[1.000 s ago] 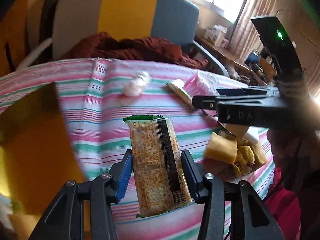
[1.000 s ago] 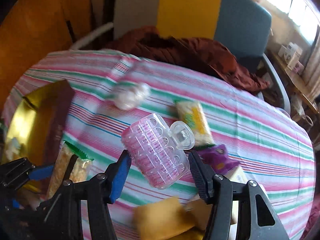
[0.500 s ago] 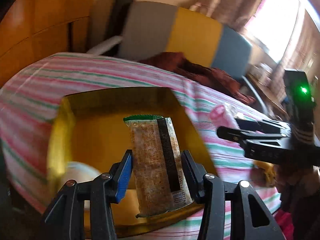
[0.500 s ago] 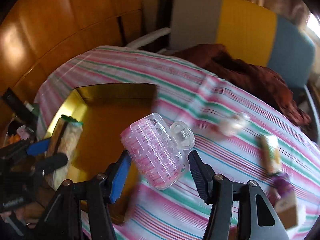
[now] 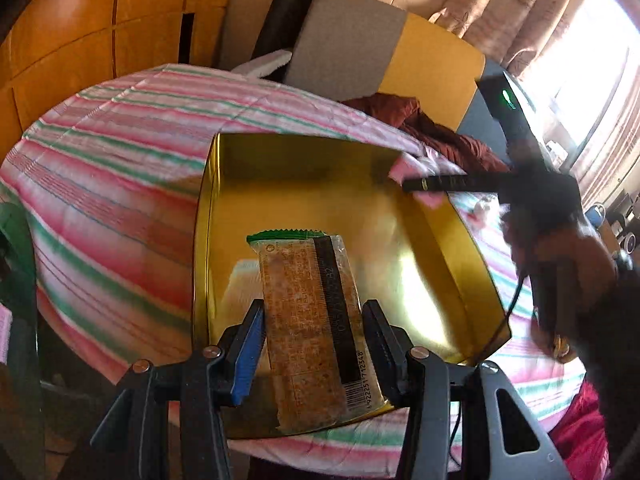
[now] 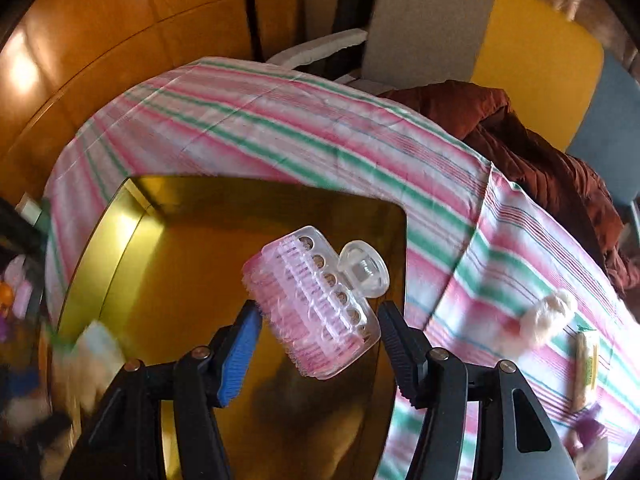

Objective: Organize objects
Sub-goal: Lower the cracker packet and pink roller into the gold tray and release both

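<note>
striped tabletop has given way to the gold tray under both grippers, left gripper clamping the snack pack, right gripper pinching the pink brush, so drop-off looks due at 12 o'clock.

The left hand-held gripper clamps a long clear-wrapped cracker packet with a green top edge and a black barcode strip between its blue-padded finger and its black ribbed one. The packet hangs over a shiny gold rectangular metal tray, which sits near the front edge of a table draped in a pink, green and white striped cloth. Over the tray's far right corner, the right hand-held gripper reaches in, blurred, carrying a pink plastic object. Beyond the table's far edge stands a grey-and-yellow chair holding a crumpled maroon cloth.
</note>
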The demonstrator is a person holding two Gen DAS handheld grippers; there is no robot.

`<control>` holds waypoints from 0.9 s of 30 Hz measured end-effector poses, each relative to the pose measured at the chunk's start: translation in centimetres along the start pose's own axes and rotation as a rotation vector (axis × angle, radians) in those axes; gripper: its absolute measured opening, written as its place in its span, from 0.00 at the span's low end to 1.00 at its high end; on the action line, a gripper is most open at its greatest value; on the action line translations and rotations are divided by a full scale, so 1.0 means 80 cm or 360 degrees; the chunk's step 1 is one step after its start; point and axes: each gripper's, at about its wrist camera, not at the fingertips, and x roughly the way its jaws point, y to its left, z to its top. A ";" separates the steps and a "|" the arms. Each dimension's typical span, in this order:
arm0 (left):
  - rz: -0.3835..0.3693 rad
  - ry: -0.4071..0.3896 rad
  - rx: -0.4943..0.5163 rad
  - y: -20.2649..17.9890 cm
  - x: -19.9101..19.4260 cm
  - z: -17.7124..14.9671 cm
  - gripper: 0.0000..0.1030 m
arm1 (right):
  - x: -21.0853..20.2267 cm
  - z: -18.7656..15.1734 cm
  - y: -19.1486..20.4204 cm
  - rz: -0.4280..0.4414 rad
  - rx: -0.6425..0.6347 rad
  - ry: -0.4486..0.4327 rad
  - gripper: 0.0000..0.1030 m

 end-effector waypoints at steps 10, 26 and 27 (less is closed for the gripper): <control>-0.0008 -0.0022 -0.0024 -0.001 0.000 0.000 0.53 | -0.012 -0.018 -0.015 -0.0010 0.0081 -0.0065 0.70; 0.0162 -0.0169 0.0009 -0.018 -0.042 0.005 0.53 | -0.075 -0.099 0.016 0.0048 0.0103 -0.0207 0.85; 0.0173 -0.0180 0.0019 -0.020 -0.045 0.005 0.53 | -0.079 -0.105 0.020 0.0054 0.0105 -0.0212 0.86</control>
